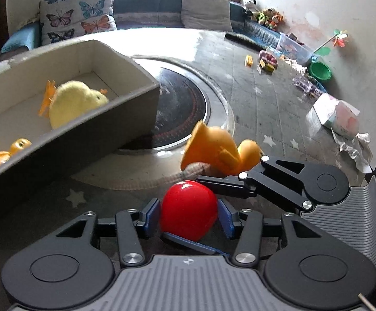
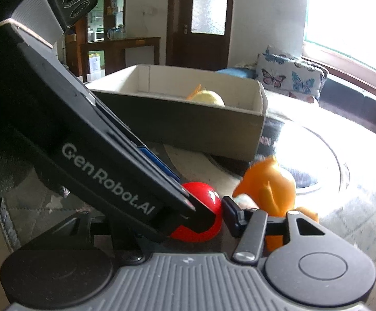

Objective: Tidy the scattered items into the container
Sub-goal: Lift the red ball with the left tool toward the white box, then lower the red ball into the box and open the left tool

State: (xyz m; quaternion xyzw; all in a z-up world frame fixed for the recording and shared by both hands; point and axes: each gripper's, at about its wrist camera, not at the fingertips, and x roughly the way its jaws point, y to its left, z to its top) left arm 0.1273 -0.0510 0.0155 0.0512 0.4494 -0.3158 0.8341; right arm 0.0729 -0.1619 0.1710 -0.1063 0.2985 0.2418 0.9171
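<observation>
While the left wrist camera looked down its own fingers, the left gripper (image 1: 189, 215) stood with its blue pads spread wide, one on each side of a glossy red plastic ball (image 1: 190, 202) at the bottom centre of the frame, without clamping it. From the right edge the black right gripper (image 1: 184, 207) reached in across it, one finger lying over the ball's far side and a blue pad under its near side; whether that pair pressed on the ball could not be told. Just above the ball lay a grey-brown braided cord (image 1: 159, 180), and beyond that, right of centre, an orange rubber duck (image 1: 219, 153) sat on the table. At the left, a grey cardboard box with a white inside (image 1: 125, 108) stood partly over a round black hotplate set in the table (image 1: 185, 103). It held a fluffy yellow plush chick (image 1: 76, 101) and, at the far left edge, a small orange toy duck (image 1: 6, 153). From the right wrist camera, the dark body of the left gripper crossed the left half of the frame and hid the right gripper's left finger. Its right pad (image 2: 230, 211) stood just beside the red ball at the lower centre, with the orange duck to the right and the box behind, upper centre.
</observation>
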